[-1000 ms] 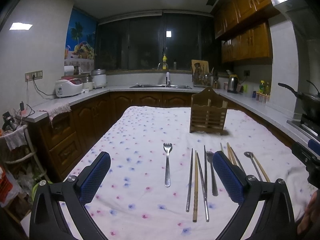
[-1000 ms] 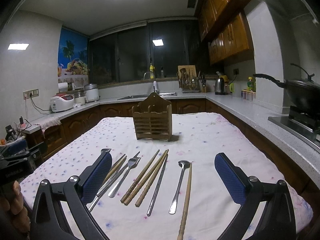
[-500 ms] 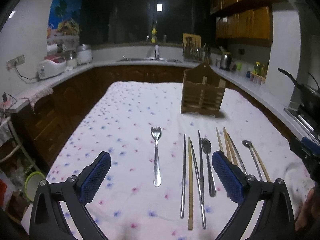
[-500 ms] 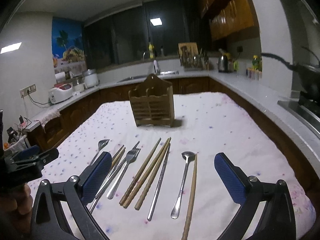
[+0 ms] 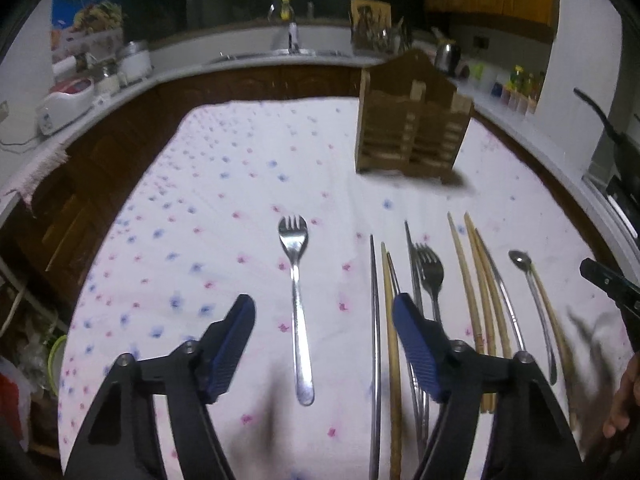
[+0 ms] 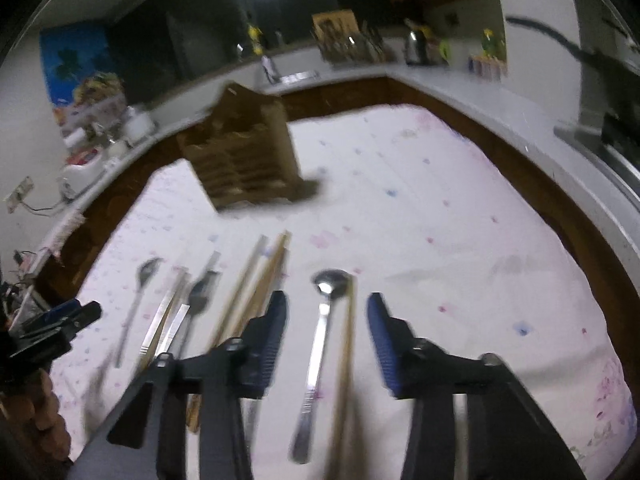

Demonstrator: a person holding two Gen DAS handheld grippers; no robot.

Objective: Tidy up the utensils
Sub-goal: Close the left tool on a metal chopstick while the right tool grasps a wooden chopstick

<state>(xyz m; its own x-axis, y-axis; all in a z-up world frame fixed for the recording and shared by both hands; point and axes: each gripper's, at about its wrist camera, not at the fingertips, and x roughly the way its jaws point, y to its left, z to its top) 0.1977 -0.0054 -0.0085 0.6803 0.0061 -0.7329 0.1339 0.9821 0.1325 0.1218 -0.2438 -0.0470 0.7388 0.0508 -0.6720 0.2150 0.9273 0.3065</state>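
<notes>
Utensils lie in a row on a flowered cloth (image 5: 208,208). In the left wrist view a lone steel fork (image 5: 298,308) lies between the jaws of my left gripper (image 5: 324,312), which are closing and do not touch it. Right of it lie metal and wooden chopsticks (image 5: 390,320), a second fork (image 5: 430,276) and a spoon (image 5: 534,300). In the right wrist view my right gripper (image 6: 327,308) hovers over a steel spoon (image 6: 320,344) and a wooden chopstick (image 6: 346,356); its jaws are closing, with both between them, untouched. A wooden utensil holder (image 5: 412,128) stands at the back.
Kitchen counters (image 5: 120,88) wrap around the table, with a rice cooker (image 5: 66,100) at left and a stove with a pan handle (image 5: 596,112) at right. The other gripper's tip (image 6: 52,328) and a hand show at the left edge of the right wrist view.
Both grippers have tilted down and moved closer to the utensils, and their jaws have narrowed. The left now frames the lone fork, the right the spoon and chopstick.
</notes>
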